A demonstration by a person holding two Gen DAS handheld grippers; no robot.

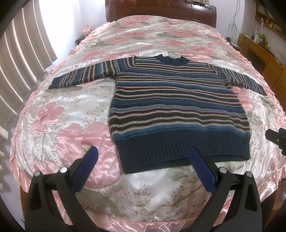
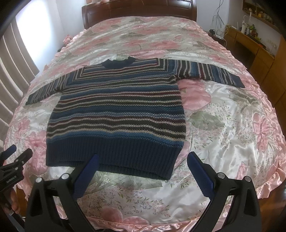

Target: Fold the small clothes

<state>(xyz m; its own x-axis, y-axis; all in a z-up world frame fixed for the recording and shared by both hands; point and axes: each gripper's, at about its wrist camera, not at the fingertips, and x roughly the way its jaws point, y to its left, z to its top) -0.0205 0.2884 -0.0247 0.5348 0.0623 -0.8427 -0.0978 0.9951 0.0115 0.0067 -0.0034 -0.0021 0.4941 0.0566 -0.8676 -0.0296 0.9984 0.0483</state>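
From the left wrist camera, a striped knit sweater (image 1: 178, 110) lies flat on a bed covered by a pink floral satin bedspread (image 1: 59, 128). Its navy ribbed hem (image 1: 182, 153) faces the camera and its dark collar (image 1: 172, 59) points toward the wooden headboard (image 1: 160, 10). Both sleeves are spread out sideways, the one on the camera's left (image 1: 78, 76) reaching toward the vertical blinds (image 1: 19, 58). The left gripper (image 1: 143, 153) hovers above the near edge of the bed with its blue-padded fingers (image 1: 87, 164) spread wide and nothing between them; the finger on the camera's right overlaps the hem in the picture, though contact cannot be judged. The tip of the right gripper (image 1: 277, 137) shows at the frame's right edge, beside the sweater. A wooden desk (image 1: 259, 51) stands along the far wall.

From the right wrist camera, the same sweater (image 2: 116, 110) sits left of centre, sleeves out, collar (image 2: 118, 62) toward the headboard (image 2: 139, 10). The right gripper (image 2: 142, 160) is likewise wide apart and empty, poised over the hem's (image 2: 110, 153) corner nearest the camera's right. The left gripper (image 2: 16, 157) appears at the left edge, with fingers of a hand (image 2: 15, 205) below it. Bedspread (image 2: 223, 125) fills the rest.
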